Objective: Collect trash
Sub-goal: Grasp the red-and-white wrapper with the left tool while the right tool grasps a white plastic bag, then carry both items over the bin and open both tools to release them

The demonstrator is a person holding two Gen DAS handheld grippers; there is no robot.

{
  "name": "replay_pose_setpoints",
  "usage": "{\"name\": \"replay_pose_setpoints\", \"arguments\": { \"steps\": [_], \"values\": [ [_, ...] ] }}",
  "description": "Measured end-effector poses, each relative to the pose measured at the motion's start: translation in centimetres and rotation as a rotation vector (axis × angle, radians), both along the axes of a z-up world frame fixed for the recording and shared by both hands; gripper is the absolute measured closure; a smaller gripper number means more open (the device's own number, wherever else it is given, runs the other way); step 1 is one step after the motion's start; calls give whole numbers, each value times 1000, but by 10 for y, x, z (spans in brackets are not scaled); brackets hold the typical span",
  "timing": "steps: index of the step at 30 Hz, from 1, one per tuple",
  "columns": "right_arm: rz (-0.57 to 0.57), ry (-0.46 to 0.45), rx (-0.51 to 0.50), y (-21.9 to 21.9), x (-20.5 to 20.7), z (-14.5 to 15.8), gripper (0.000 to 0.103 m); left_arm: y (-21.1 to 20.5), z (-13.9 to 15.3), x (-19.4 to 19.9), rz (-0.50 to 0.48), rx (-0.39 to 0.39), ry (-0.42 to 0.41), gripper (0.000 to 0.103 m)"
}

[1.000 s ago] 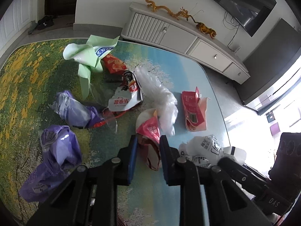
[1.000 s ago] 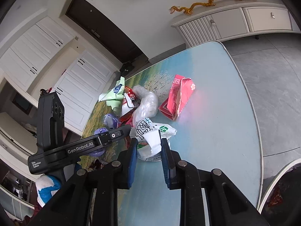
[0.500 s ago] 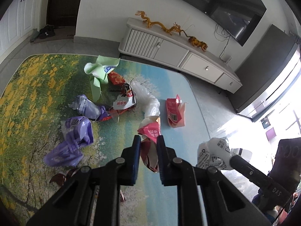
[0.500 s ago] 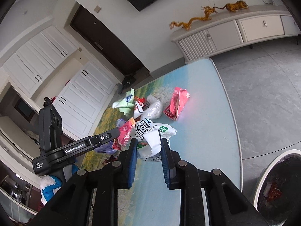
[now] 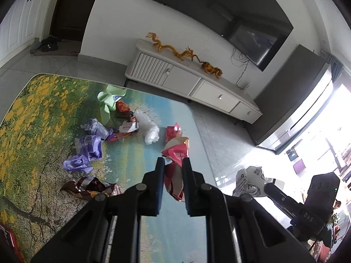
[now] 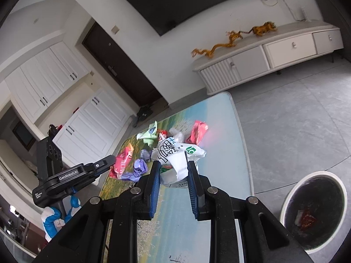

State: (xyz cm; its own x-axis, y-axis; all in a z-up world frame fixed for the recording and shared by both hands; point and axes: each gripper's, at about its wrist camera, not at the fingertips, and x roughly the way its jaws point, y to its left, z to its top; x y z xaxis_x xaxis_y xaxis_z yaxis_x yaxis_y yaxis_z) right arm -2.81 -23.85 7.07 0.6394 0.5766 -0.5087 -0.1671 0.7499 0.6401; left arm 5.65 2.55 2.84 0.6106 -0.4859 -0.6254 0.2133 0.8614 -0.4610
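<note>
My left gripper (image 5: 172, 164) is shut on a crumpled red snack wrapper (image 5: 176, 153) and holds it well above the table (image 5: 136, 164). My right gripper (image 6: 172, 168) is shut on a crumpled white carton (image 6: 175, 153) with black and green print, also lifted; it shows in the left wrist view (image 5: 249, 182) at the right. A white-rimmed trash bin (image 6: 311, 210) with a dark liner stands on the floor at the lower right of the right wrist view, with some red trash inside.
On the table lie a green bag (image 5: 109, 100), purple bags (image 5: 87, 149), a clear plastic bag (image 5: 149, 129), a red carton (image 5: 172, 131) and a brown wrapper (image 5: 90, 188). A white sideboard (image 5: 186, 83) stands against the wall beyond grey floor.
Both grippers have risen high above the table with their trash. The right gripper's view has swung so that the bin is now in sight beside the table.
</note>
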Motion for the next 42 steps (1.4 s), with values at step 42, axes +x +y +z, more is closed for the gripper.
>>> {"name": "replay_pose_setpoints", "arguments": {
  "steps": [42],
  "values": [
    [-511,355,33,-218,-60,-158,59,-335,-101,-4,-598,80,246,56]
  ]
}}
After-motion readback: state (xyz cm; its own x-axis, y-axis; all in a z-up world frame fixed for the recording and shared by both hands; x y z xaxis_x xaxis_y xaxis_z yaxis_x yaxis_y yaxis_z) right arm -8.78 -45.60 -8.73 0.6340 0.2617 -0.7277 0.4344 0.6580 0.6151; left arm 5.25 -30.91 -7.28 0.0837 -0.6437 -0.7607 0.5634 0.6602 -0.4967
